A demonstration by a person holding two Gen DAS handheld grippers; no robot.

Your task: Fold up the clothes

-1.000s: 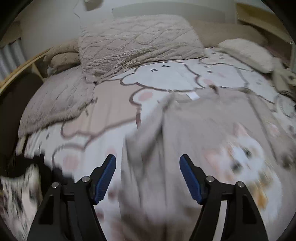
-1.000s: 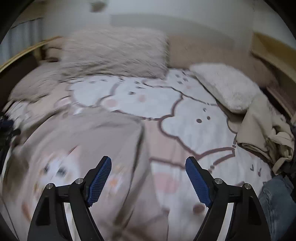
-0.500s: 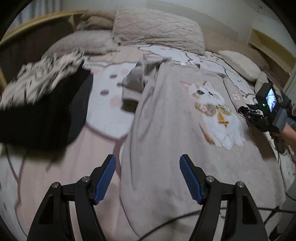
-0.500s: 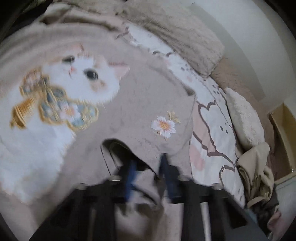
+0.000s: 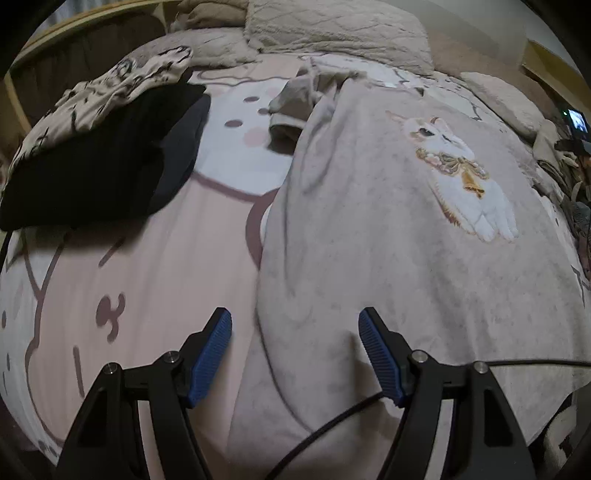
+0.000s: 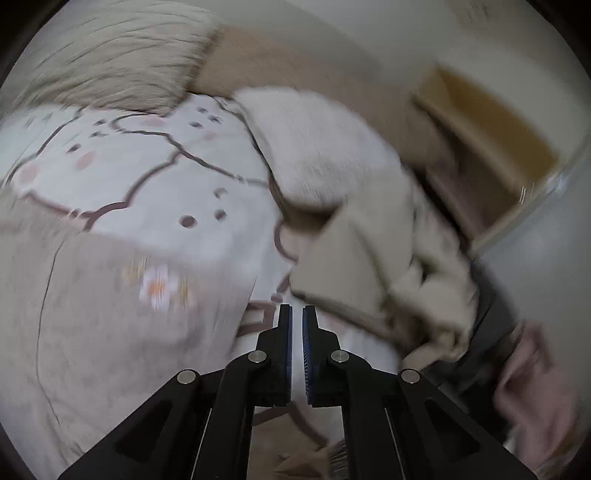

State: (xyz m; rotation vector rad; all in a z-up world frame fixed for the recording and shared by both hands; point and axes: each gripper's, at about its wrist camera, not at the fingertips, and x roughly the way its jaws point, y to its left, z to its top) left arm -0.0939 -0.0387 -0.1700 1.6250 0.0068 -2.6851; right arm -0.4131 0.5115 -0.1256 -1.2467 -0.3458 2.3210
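A beige sweatshirt (image 5: 369, 229) with a white cat print (image 5: 458, 177) lies spread face up on the bed. My left gripper (image 5: 293, 314) hovers open over its near left edge, one pad over the bedsheet and one over the cloth, gripping nothing. The right wrist view is blurred. In it, the sweatshirt (image 6: 110, 332) with a small flower print (image 6: 159, 288) lies at the left. My right gripper (image 6: 297, 310) is beside that edge, over the sheet, its jaws closing to a thin slit with nothing between them.
Black and patterned clothes (image 5: 92, 155) are heaped at the left of the bed. Quilted pillows (image 5: 332, 33) lie at the head. A crumpled pile of beige clothes (image 6: 369, 266) and a fluffy white cushion (image 6: 317, 140) lie to the right. A black cable (image 5: 332, 424) crosses the near hem.
The left gripper swung from facing the pillows to above the sweatshirt's left edge, still open. The right gripper went from wide open to shut and swung right, off the sweatshirt.
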